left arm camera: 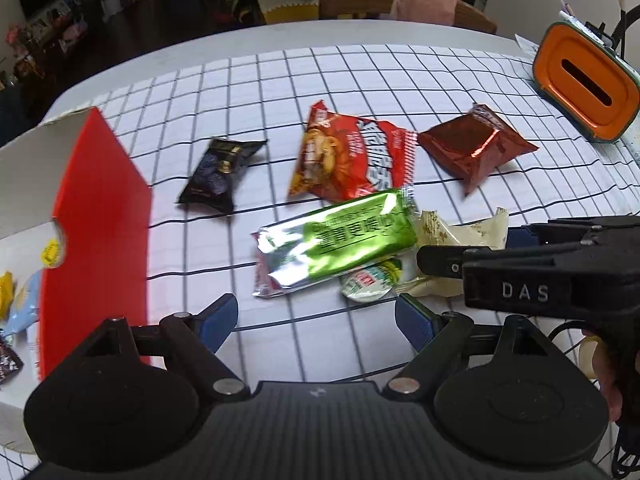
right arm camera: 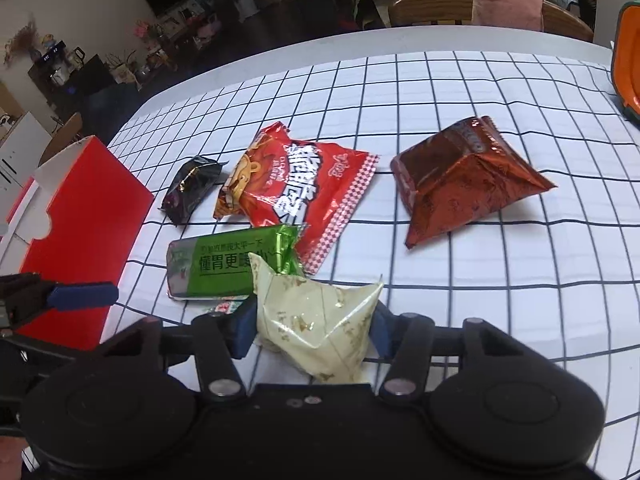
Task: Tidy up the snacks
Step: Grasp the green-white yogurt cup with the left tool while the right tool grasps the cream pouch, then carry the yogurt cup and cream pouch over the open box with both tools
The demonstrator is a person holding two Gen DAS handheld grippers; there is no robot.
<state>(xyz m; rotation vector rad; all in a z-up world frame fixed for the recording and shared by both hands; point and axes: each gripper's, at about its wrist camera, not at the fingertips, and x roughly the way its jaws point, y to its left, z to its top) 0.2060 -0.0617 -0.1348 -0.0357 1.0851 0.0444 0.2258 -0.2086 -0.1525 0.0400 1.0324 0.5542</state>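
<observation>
The right gripper (right arm camera: 314, 330) pinches a cream packet (right arm camera: 316, 320) between its blue pads. Just beyond lies a green bar (right arm camera: 224, 266), then a red bag (right arm camera: 296, 196). A black packet (right arm camera: 192, 190) and red box (right arm camera: 80, 216) sit left, a brown bag (right arm camera: 460, 184) right.

Beyond the white bench (left arm camera: 248, 40) with its black-gridded cloth (right arm camera: 460, 92), a wooden chair (left arm camera: 360, 0) draped in pink stands at the far edge, with dark cluttered shelves (right arm camera: 132, 52) along the far left wall.
</observation>
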